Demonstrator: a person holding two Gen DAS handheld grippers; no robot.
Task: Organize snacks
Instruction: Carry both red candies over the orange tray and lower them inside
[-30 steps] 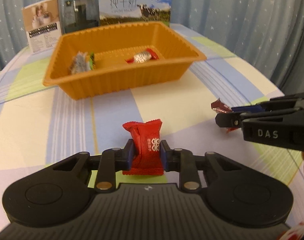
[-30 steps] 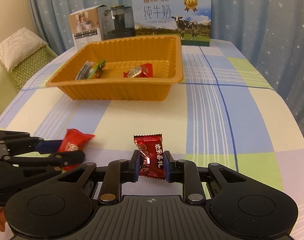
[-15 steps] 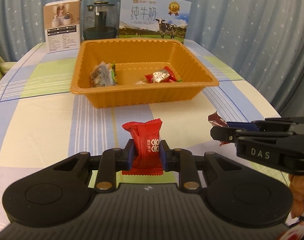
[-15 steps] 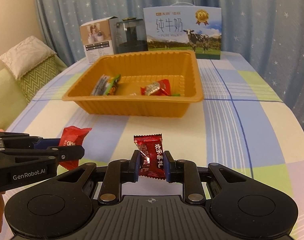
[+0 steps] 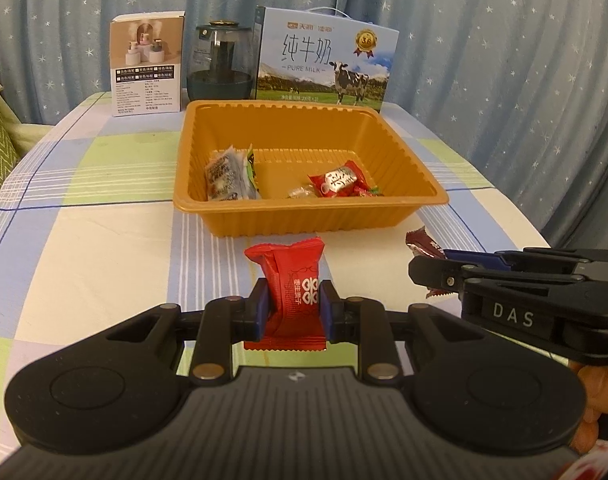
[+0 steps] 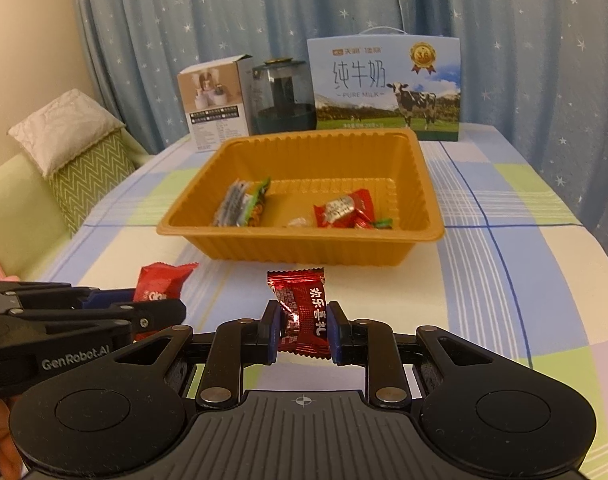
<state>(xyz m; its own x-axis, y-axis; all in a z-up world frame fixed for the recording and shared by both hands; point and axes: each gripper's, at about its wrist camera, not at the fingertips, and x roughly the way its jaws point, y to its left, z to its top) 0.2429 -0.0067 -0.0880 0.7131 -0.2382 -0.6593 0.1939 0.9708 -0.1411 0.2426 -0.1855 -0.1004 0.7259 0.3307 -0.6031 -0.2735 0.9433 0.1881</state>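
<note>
My left gripper (image 5: 292, 308) is shut on a bright red candy packet (image 5: 294, 280) and holds it above the table, short of the orange tray (image 5: 304, 222). My right gripper (image 6: 302, 330) is shut on a dark red candy (image 6: 302, 304), also short of the orange tray (image 6: 304, 248). Each gripper shows in the other's view: the right one (image 5: 423, 268) at the right, the left one (image 6: 160, 304) at the left. The tray holds several wrapped snacks, among them a grey-green packet (image 5: 230, 176) and a red-silver candy (image 5: 337, 180).
Behind the tray stand a white product box (image 5: 147, 64), a dark glass jar (image 5: 220, 64) and a blue milk carton (image 5: 323, 64). The checked tablecloth (image 5: 96, 240) covers the table. Curtains hang behind. A green sofa with a cushion (image 6: 64, 152) is at the left.
Both grippers have risen and tilted up with their candies held. The tray now sits more centred and its inside shows more fully.
</note>
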